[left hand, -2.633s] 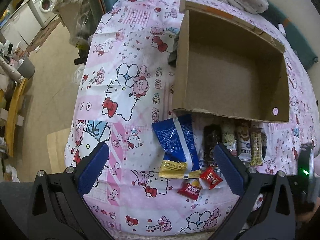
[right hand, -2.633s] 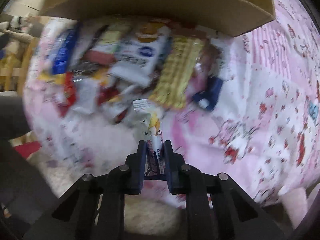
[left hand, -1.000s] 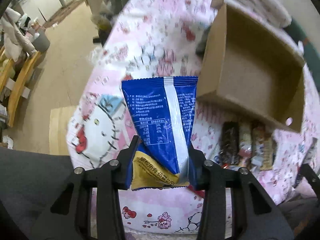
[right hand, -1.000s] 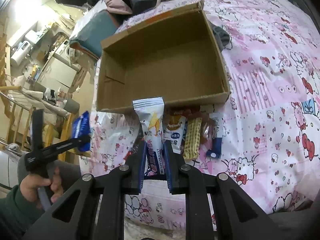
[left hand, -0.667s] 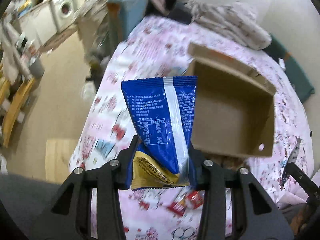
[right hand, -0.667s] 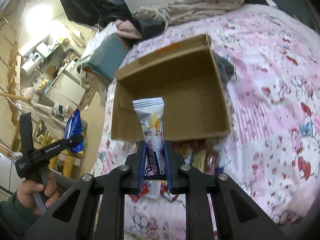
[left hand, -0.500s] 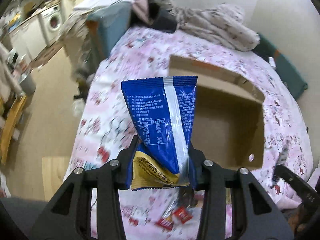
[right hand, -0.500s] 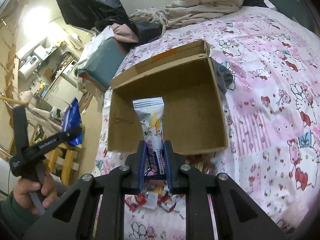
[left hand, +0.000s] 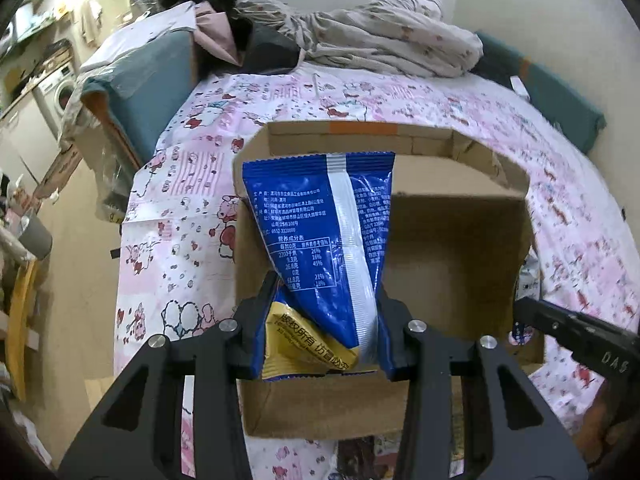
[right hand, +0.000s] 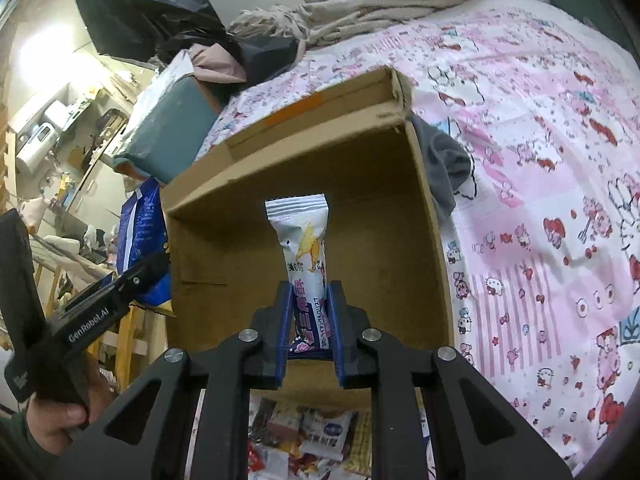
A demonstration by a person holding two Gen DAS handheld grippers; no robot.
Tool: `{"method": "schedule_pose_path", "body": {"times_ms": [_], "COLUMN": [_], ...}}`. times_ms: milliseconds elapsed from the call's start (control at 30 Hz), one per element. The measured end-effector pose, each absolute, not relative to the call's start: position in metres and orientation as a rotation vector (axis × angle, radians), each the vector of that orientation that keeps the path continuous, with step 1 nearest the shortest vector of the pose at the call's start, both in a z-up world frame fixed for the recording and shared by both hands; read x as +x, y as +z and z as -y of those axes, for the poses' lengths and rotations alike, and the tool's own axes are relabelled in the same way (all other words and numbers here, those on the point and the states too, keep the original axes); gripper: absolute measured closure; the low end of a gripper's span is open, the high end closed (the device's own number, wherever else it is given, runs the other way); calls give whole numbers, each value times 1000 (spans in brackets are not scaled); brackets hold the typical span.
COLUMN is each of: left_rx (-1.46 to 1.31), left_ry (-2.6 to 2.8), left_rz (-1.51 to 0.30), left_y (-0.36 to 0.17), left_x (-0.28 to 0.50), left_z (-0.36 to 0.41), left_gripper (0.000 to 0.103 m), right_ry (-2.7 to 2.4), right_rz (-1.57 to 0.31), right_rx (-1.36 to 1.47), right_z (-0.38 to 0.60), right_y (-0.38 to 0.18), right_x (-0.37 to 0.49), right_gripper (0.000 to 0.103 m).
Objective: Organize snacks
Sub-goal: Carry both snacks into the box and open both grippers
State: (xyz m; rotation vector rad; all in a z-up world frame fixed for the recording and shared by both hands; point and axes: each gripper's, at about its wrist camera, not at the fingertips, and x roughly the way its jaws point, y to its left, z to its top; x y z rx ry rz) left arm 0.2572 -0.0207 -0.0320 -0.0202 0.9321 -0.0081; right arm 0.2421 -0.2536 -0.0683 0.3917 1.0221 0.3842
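Observation:
My left gripper (left hand: 322,328) is shut on a blue snack bag (left hand: 324,240) with a yellow bottom corner and holds it upright over the left part of the open cardboard box (left hand: 448,272). My right gripper (right hand: 310,320) is shut on a slim white snack packet (right hand: 302,248) and holds it upright over the same box (right hand: 372,216). The box floor shows nothing in it. The left gripper with its blue bag shows at the left of the right wrist view (right hand: 140,256). The right gripper's tip shows at the right of the left wrist view (left hand: 576,332).
The box sits on a bed with a pink cartoon-print sheet (right hand: 540,160). Several loose snacks (right hand: 308,436) lie in front of the box's near wall. A grey cloth (right hand: 448,168) lies by the box's right side. A bundled blanket (left hand: 380,40) lies at the bed's far end.
Both grippers have risen and moved forward from the snack pile to above the box, each still holding its packet. The box now fills the middle of both views.

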Motion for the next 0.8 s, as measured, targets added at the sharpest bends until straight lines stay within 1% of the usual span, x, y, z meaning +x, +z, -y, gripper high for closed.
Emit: {"method": "schedule_pose_path", "body": {"times_ms": [167, 400, 567, 667, 733, 767, 800], "left_rx": [-13, -15, -3, -13, -7, -4, -4], "left_ry": [-13, -21, -20, -25, -25, -26, -28], "left_rz": [-965, -982, -968, -971, -966, -961, -954], "left_y": [-51, -61, -60, -60, -58, -57, -55], "left_x": [266, 270, 270, 270, 268, 268, 267], "left_z": [25, 29, 30, 29, 29, 29, 29], "left_gripper": [65, 65, 63, 57, 49, 38, 27], "right_ry": [373, 356, 359, 364, 366, 367, 369], "right_rz": [-1046, -1055, -1052, -1046, -1039, -1033, -1019], "right_rx": [363, 319, 322, 337, 321, 315, 312], "right_z": [248, 239, 239, 239, 237, 237, 237], "right_y": [-82, -87, -86, -85, -83, -81, -79], "right_x": [248, 253, 254, 252, 251, 250, 249], "right_gripper": [84, 84, 81, 81, 74, 58, 31]}}
